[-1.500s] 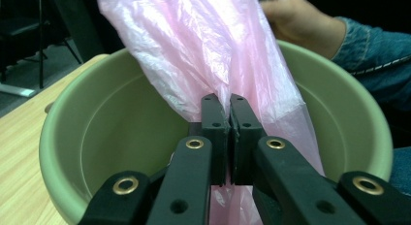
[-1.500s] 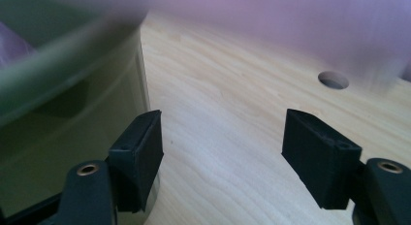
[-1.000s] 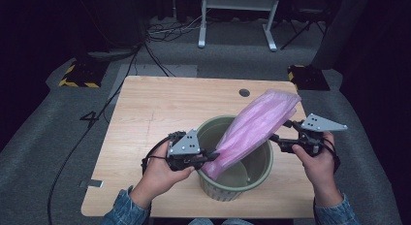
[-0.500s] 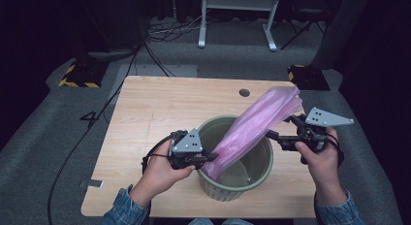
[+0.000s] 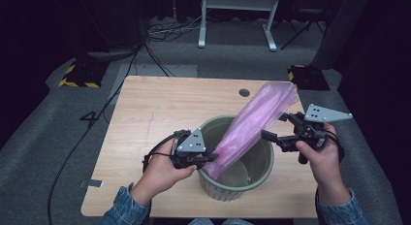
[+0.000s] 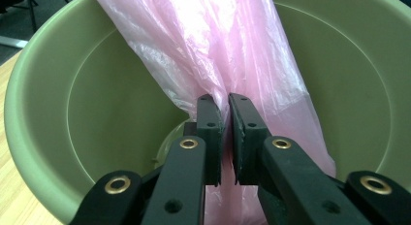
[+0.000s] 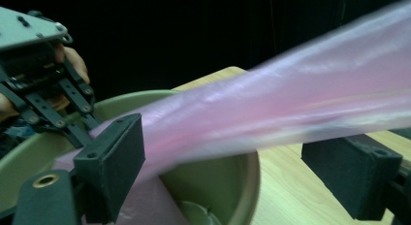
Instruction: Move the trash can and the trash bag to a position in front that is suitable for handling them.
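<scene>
A long pink plastic bag (image 5: pixel 252 120) slants up out of a green bin (image 5: pixel 261 171) toward the table's far right. My left gripper (image 5: pixel 209 158) is at the bin's near rim, shut on the bag's lower end. In the left gripper view, the pink film (image 6: pixel 218 50) is pinched between the jaws (image 6: pixel 224 101) over the bin's hollow (image 6: pixel 43 113). My right gripper (image 5: pixel 275 125) hovers by the bin's right rim; its jaws have just been opening. In the right gripper view the blurred bag (image 7: pixel 300 108) crosses between the spread jaws (image 7: pixel 230 137), and neither pad presses on it.
The bin stands near the front edge of a light wooden table (image 5: pixel 160 108), which has a round cable hole (image 5: pixel 244 92) at the back. Cables (image 5: pixel 145 45), a white stand (image 5: pixel 237 16) and striped floor blocks (image 5: pixel 77 74) lie beyond it.
The right gripper's jaws have spread wider and that hand has lifted a little. The bag's upper end has stretched farther up and to the right. The left hand has stayed put.
</scene>
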`<state>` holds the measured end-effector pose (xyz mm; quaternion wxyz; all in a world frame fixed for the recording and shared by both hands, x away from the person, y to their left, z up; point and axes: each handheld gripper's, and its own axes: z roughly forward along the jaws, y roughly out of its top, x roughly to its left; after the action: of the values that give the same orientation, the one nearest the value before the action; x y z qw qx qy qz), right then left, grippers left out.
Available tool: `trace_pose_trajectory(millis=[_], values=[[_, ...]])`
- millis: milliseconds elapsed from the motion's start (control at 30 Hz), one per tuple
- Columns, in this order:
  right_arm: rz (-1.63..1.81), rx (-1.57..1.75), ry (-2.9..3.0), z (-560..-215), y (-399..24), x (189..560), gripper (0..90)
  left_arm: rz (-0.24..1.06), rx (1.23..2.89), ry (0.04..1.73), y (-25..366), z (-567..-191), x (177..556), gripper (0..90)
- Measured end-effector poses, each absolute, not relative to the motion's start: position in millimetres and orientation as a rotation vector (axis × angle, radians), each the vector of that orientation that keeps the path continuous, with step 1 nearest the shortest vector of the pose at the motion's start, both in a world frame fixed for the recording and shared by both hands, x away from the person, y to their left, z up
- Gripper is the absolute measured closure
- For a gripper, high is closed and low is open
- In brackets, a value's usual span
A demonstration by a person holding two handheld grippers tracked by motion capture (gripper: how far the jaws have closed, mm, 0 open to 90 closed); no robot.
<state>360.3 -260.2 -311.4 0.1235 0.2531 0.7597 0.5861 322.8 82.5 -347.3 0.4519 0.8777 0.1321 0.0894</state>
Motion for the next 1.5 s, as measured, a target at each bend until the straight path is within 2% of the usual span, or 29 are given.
trace_pose_trajectory(millis=[100,167,200,233,300,333,367,400,433,500,633,800,1167,1267,1400,1500], values=[[1.731,0.778,2.218,-308.3,-256.8,358.3,16.1,0.224,2.172,0.319,81.6,-346.9,322.6,84.3],[1.691,0.840,2.211,-307.0,-252.5,359.9,22.1,0.223,2.173,0.317,80.7,-346.8,321.7,84.7],[1.675,0.851,2.211,-307.0,-251.4,360.8,31.4,0.222,2.174,0.309,80.4,-346.8,321.5,84.7],[1.675,0.851,2.211,-307.0,-251.4,360.8,31.4,0.222,2.174,0.309,80.4,-346.8,321.5,84.4],[1.626,0.825,2.227,-306.7,-249.7,363.2,57.4,0.226,2.166,0.304,80.9,-347.1,321.9,83.1],[1.615,0.817,2.233,-306.5,-249.2,363.6,69.3,0.231,2.153,0.306,81.4,-347.5,322.2,80.1],[1.589,0.765,2.239,-304.9,-247.6,364.4,86.0,0.233,2.145,0.308,82.3,-347.7,322.4,73.5],[1.589,0.765,2.239,-304.9,-247.6,364.4,86.0,0.236,2.133,0.314,83.2,-347.7,322.3,73.5],[1.578,0.733,2.233,-303.7,-246.4,363.7,89.7,0.238,2.115,0.320,84.1,-347.2,321.9,69.1],[1.514,0.607,2.212,-298.4,-240.2,355.9,90.0,0.252,2.059,0.356,87.9,-343.2,320.2,50.3],[1.439,0.468,2.217,-294.2,-232.8,345.7,90.0,0.280,1.977,0.401,98.8,-331.7,320.3,43.7],[1.381,0.290,2.237,-289.7,-219.0,332.1,90.0,0.322,1.966,0.412,98.1,-322.9,322.1,42.6],[1.465,0.194,2.307,-295.0,-199.3,319.8,90.0,0.264,2.057,0.305,57.0,-328.9,327.4,51.2],[1.477,0.169,2.340,-298.6,-195.8,315.5,90.0,0.253,2.048,0.316,58.0,-331.1,325.8,49.7],[1.477,0.151,2.383,-307.2,-190.0,314.6,90.0,0.240,2.017,0.337,62.3,-328.9,321.8,42.4],[1.487,0.136,2.408,-311.7,-185.3,314.3,90.0,0.248,2.019,0.337,63.7,-327.5,322.0,42.3]])
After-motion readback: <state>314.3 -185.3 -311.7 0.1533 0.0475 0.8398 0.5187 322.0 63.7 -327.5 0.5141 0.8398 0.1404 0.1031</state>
